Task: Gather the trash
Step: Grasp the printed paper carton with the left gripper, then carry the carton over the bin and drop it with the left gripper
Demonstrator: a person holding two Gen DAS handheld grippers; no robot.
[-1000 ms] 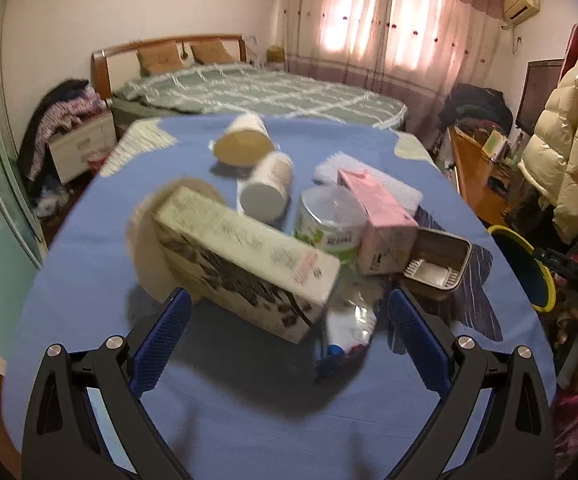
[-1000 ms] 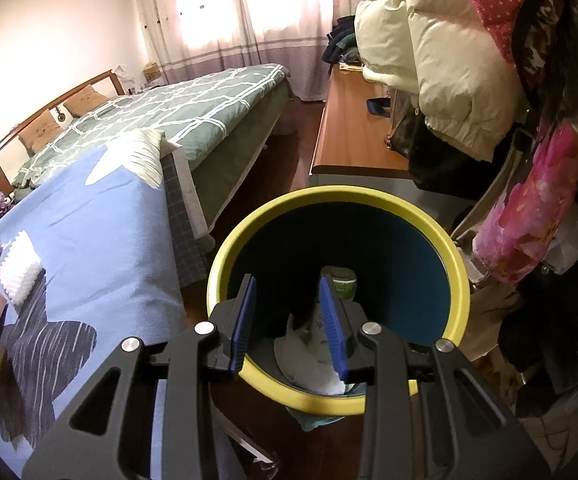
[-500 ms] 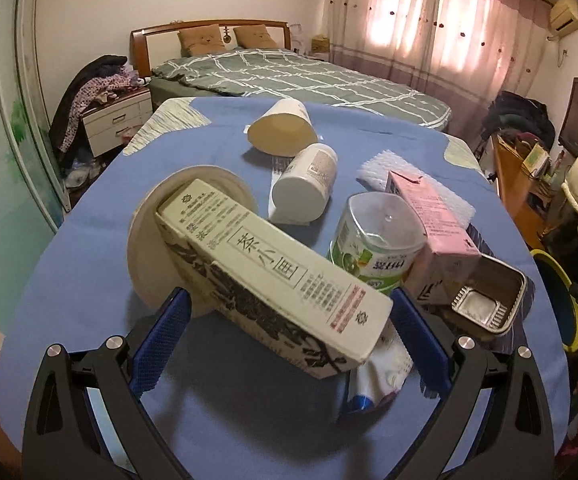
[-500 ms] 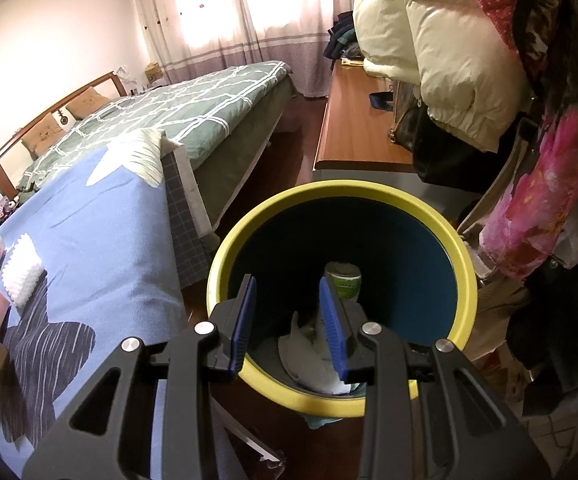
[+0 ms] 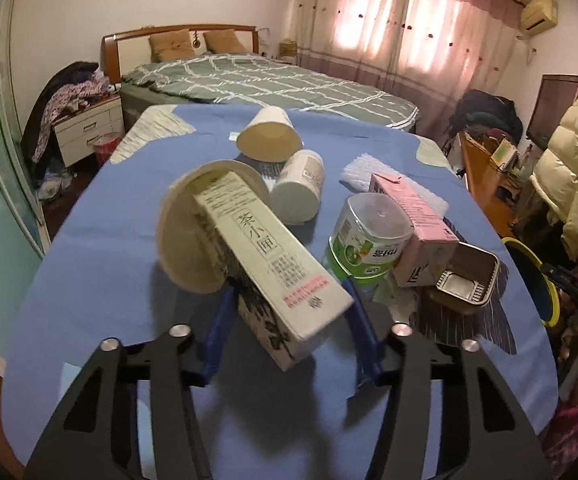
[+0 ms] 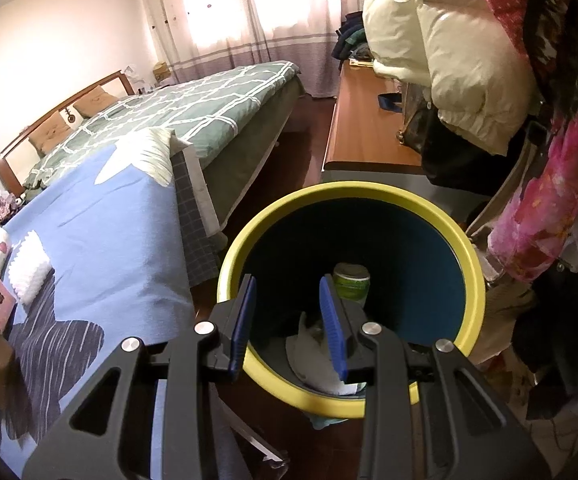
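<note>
Closing just now, the left gripper (image 5: 289, 320) has clamped the long tea box (image 5: 265, 256) between its fingers. Right gripper (image 6: 289, 320) hangs partly apart, empty, above the yellow-rimmed bin (image 6: 465, 248).

Ahead of my left gripper (image 5: 289, 320) the tea box (image 5: 273, 264) blocks passage; bare blue cloth (image 5: 101, 248) lies leftward; bin (image 6: 349, 200) mouth gapes beyond my right.

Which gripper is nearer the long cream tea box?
Left. The left gripper has just closed around the long cream tea box; the right gripper hangs over the yellow-rimmed bin, off the table.
</note>
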